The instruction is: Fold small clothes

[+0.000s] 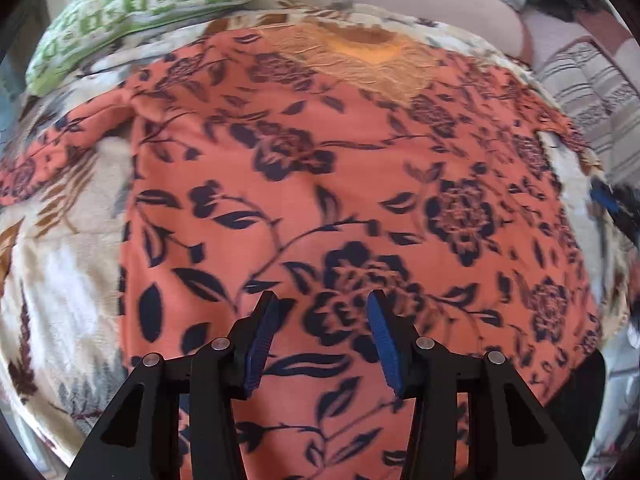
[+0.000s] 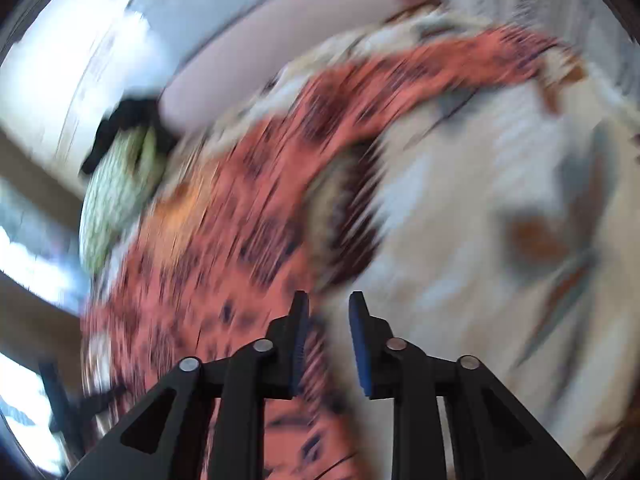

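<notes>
An orange top with a dark floral print (image 1: 320, 184) lies spread flat, neckline at the far side, sleeves out to both sides. My left gripper (image 1: 322, 308) hovers over its near hem, jaws apart, with nothing between the blue pads (image 1: 260, 344). In the right wrist view, heavily blurred, the same orange top (image 2: 224, 240) runs along the left and one sleeve stretches to the upper right. My right gripper (image 2: 329, 312) is above the top's right edge, jaws apart with no cloth between them.
The top rests on a cream blanket with brown leaf print (image 1: 68, 280). A green-and-white checked pillow (image 1: 140, 4) lies at the far left. A striped cushion (image 1: 592, 92) sits at the far right, beside a pinkish sofa back (image 1: 420, 4).
</notes>
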Motion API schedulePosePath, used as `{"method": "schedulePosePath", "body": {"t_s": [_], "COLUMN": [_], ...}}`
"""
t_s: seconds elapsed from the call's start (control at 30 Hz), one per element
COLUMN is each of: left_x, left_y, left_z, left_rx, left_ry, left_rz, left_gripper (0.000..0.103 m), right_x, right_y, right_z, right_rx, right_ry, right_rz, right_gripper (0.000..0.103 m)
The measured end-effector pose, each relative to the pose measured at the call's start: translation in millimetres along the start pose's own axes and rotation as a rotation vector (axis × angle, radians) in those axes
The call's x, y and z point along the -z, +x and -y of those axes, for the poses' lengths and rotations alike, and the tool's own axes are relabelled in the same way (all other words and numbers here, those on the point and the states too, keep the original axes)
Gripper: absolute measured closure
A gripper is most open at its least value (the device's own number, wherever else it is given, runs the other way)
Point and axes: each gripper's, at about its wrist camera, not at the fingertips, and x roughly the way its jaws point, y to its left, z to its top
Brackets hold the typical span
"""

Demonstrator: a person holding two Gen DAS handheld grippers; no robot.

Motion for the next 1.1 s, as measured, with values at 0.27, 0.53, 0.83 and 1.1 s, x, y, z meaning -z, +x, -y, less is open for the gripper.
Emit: {"method": "schedulePosePath", "body": {"t_s": [0.27, 0.53, 0.83, 1.1], "left_x": [-34, -82, -123, -129], "left_y": [11, 68, 94, 119], "left_z": [30, 32, 5, -29], "left_rx": [0.028, 0.026, 0.047, 0.099], "left_ry": [0.033, 0.090, 0.050, -0.052], "left_rz": [0.038, 0.022, 0.106, 0.104], "left_gripper": [0.056, 0.056, 0.056, 0.056], "right_x": [-141, -171, -190, -172], "right_y": [-9, 52, 40, 32], "right_z": [121, 155, 122, 21], "right_rx": [0.137, 0.215, 0.181, 0.075], "right_ry": [0.407, 0.499, 0.361, 0.168], "right_rz": [0.294, 0.314, 0.416, 0.377], "right_gripper": [0.049, 0.050, 0.097, 0.097]}}
